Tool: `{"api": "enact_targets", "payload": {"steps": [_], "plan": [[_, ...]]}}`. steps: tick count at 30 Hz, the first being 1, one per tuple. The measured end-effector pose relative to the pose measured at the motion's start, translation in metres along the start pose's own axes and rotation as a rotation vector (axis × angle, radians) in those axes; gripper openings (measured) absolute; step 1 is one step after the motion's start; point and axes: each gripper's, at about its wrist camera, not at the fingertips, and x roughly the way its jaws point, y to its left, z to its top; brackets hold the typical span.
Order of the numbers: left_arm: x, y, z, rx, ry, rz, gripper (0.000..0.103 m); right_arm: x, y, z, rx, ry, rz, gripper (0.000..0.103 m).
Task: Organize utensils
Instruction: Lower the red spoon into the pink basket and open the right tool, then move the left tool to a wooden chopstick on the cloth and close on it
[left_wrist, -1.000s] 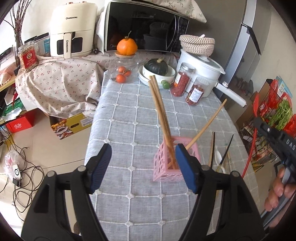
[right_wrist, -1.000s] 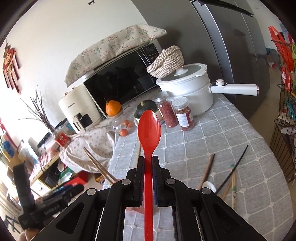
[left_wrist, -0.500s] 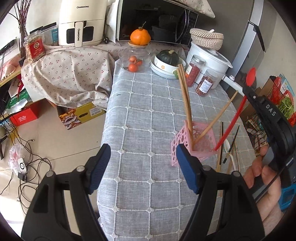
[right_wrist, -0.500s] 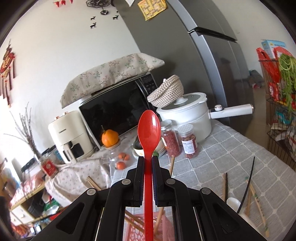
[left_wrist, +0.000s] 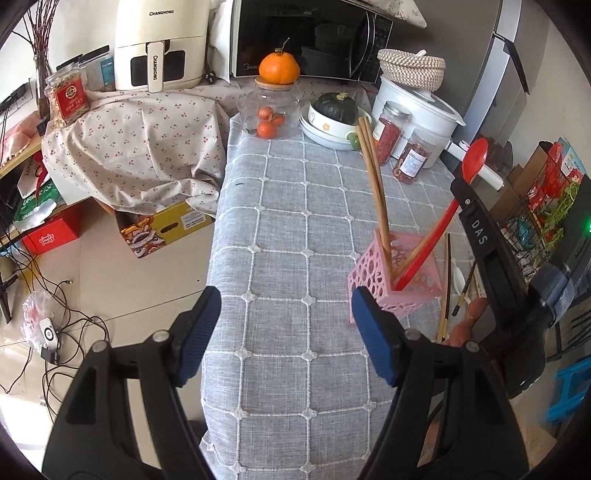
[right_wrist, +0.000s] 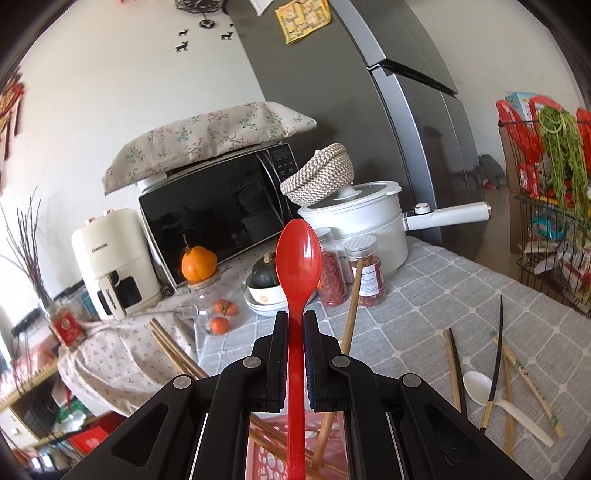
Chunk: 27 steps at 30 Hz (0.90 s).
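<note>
My right gripper (right_wrist: 295, 325) is shut on a red spoon (right_wrist: 297, 258), bowl end up. In the left wrist view the red spoon (left_wrist: 436, 236) stands slanted with its handle end inside the pink perforated utensil holder (left_wrist: 373, 273), the right gripper (left_wrist: 461, 184) still clamped on its upper part. Wooden chopsticks (left_wrist: 375, 184) also stand in the holder. My left gripper (left_wrist: 284, 321) is open and empty, in front of the holder and to its left. Loose chopsticks (right_wrist: 454, 365), a black chopstick (right_wrist: 495, 362) and a white spoon (right_wrist: 480, 384) lie on the grey checked tablecloth (left_wrist: 288, 229) to the right.
At the table's far end stand a glass jar with an orange on it (left_wrist: 269, 107), a bowl with a green squash (left_wrist: 334, 118), two spice jars (left_wrist: 391, 133) and a white pot (left_wrist: 417, 107). A microwave (left_wrist: 306, 37) and an air fryer (left_wrist: 159, 44) stand behind. The table's left edge drops to a cluttered floor.
My right gripper has carried the red spoon over the pink holder and lowered it until its handle end is inside. My left gripper has drawn back and to the left.
</note>
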Motion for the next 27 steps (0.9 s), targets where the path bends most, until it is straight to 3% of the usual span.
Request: {"api": "enact_targets", "payload": {"steps": [9, 13, 22, 27], "plan": [[0.003, -0.001, -0.001, 0.001, 0.007, 0.009, 0.074, 0.002, -0.005, -0.023, 0.028, 0.074, -0.020, 0.011], [0.003, -0.002, -0.001, 0.006, 0.009, 0.009, 0.074, -0.002, -0.013, -0.020, 0.048, 0.093, -0.010, 0.029], [0.002, -0.019, 0.000, 0.024, -0.003, -0.010, 0.075, -0.022, -0.046, 0.029, 0.087, 0.097, 0.034, 0.057], [0.001, -0.036, -0.002, 0.035, -0.002, -0.043, 0.079, -0.020, -0.080, 0.057, 0.080, 0.185, 0.022, 0.061]]}}
